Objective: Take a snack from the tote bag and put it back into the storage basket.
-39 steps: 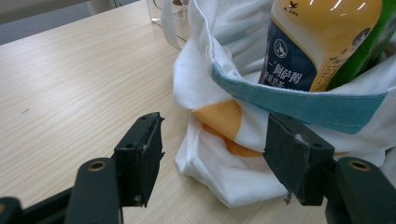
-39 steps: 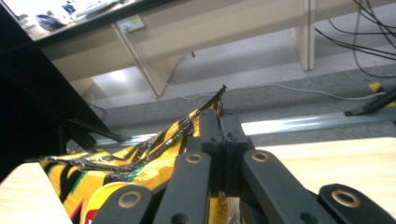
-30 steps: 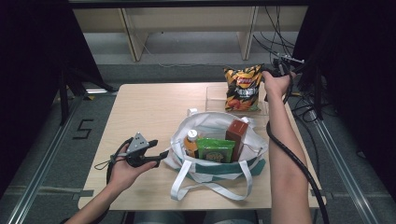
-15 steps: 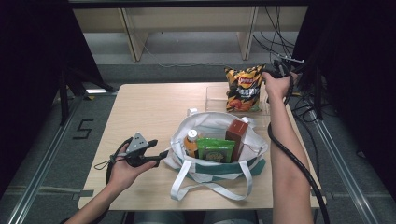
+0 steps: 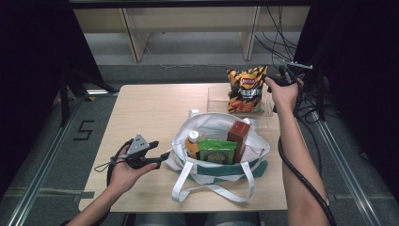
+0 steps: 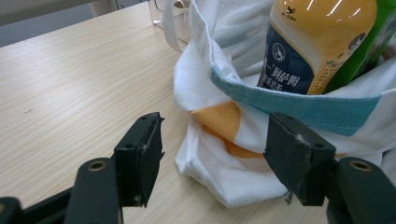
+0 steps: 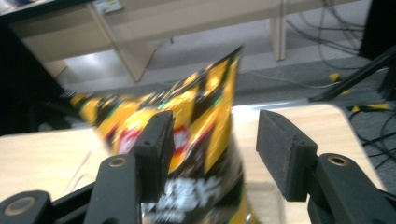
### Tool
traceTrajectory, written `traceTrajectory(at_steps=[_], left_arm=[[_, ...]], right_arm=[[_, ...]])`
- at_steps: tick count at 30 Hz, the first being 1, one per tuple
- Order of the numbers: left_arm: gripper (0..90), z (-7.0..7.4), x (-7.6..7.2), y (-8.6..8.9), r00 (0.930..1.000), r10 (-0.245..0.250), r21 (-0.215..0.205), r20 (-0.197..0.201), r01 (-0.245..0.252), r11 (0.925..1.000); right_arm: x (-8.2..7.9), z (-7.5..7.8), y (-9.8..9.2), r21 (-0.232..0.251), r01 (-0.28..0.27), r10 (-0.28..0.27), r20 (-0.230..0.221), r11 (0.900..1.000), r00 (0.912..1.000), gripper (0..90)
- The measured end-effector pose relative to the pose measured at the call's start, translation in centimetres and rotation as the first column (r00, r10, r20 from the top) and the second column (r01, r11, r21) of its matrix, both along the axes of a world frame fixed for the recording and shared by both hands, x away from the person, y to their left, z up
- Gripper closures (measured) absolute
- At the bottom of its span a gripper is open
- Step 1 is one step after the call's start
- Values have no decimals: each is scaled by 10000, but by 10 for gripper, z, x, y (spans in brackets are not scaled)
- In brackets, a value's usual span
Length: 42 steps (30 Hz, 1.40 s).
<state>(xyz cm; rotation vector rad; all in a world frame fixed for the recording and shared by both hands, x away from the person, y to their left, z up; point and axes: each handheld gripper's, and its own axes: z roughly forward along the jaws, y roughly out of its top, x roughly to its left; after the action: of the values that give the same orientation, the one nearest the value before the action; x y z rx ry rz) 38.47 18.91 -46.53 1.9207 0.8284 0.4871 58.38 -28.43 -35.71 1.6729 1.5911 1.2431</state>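
A yellow-and-black chips bag (image 5: 244,89) stands upright in a clear tray (image 5: 217,98) at the back right of the table. My right gripper (image 5: 272,81) is at its upper right corner. Its jaws have just been opening; in the right gripper view (image 7: 215,135) the chips bag (image 7: 205,116) sits just beyond and between the open jaws, with no pad pressing on it. My left gripper (image 5: 164,157) is open at the left rim of a white tote bag (image 5: 207,176). In the left gripper view (image 6: 215,140) the tote bag's fabric (image 6: 219,163) lies between the jaws, untouched.
Inside the tote bag stand an orange drink bottle (image 5: 192,142) (image 6: 308,42), a green packet (image 5: 216,151) and a red-brown carton (image 5: 238,134). The bag's white handles (image 5: 211,190) trail toward the table's front edge. Cables (image 5: 282,42) hang behind the table at the right.
The right gripper's jaws have opened and let go of the chips bag, and the hand has drawn back a little to the right. The bag stays standing. The left hand has kept still.
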Motion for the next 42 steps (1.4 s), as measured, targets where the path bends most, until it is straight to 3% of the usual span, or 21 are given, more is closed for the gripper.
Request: traceTrajectory(at_steps=[4, 7, 8, 21, 24, 25, 31, 32, 33, 35, 37, 38, 40, 41, 42], left_arm=[[360, 1, -1, -1, 10000, 30, 49, 21, -30, 10000], [360, 1, -1, 0, 10000, -1, 86, 58, 0, 10000], [359, 1, -1, 0, 10000, -1, 86, 58, 0, 10000], [355, 1, -1, -1, 9999, 67, -6, 123, -67, 10000], [354, 1, -1, -1, 9999, 67, 0, 114, -67, 10000], [354, 1, -2, -1, 9999, 61, 21, 126, -62, 10000], [354, 2, -2, -2, 9998, 5, 129, 175, -7, 9999], [354, 2, -2, -2, 9999, -4, 137, 170, 2, 9999], [354, 2, -2, -2, 9999, 33, 107, 129, -35, 9999], [354, 2, -1, -2, 9999, -33, 155, 166, 31, 9999], [354, 2, -2, -3, 9999, 18, 108, 120, -19, 9999], [354, 2, -2, -2, 9999, 12, 117, 118, -14, 9999], [354, 2, -2, -2, 9999, 4, 113, 126, -5, 9999], [354, 2, -1, -2, 9999, 2, 97, 127, -3, 10000], [354, 2, -1, -2, 9999, -39, 129, 158, 37, 9999]], right_arm=[[-18, 3, 8, 130, -514, 517, -253, 9986, 9983, 485], [-28, 6, 8, -49, -982, 982, -1, 9952, 9952, 490], [-33, 9, 11, 210, -934, 937, -106, 9954, 9955, 490], [-74, 16, 20, 152, -1765, 1762, 190, 9842, 9842, 478], [-83, 13, 21, -88, -2073, 2075, 317, 9782, 9777, 474], [-87, 12, 22, 104, -2132, 2128, 307, 9769, 9766, 473], [-113, 10, 27, -9, -2783, 2781, 343, 9605, 9599, 469], [-113, 10, 27, -9, -2783, 2781, 343, 9605, 9599, 469], [-115, 10, 27, -265, -3006, 3016, 553, 9534, 9518, 470], [-122, 10, 29, -180, -3027, 3032, 535, 9529, 9514, 470], [-125, 10, 30, -6, -3184, 3180, 525, 9480, 9466, 468], [-128, 9, 31, -106, -3369, 3370, 527, 9415, 9400, 468], [-130, 9, 32, -64, -3368, 3368, 442, 9415, 9405, 468], [-131, 7, 31, -198, -3545, 3550, 623, 9348, 9328, 467], [-134, 7, 32, -97, -3542, 3541, 573, 9351, 9334, 467]])
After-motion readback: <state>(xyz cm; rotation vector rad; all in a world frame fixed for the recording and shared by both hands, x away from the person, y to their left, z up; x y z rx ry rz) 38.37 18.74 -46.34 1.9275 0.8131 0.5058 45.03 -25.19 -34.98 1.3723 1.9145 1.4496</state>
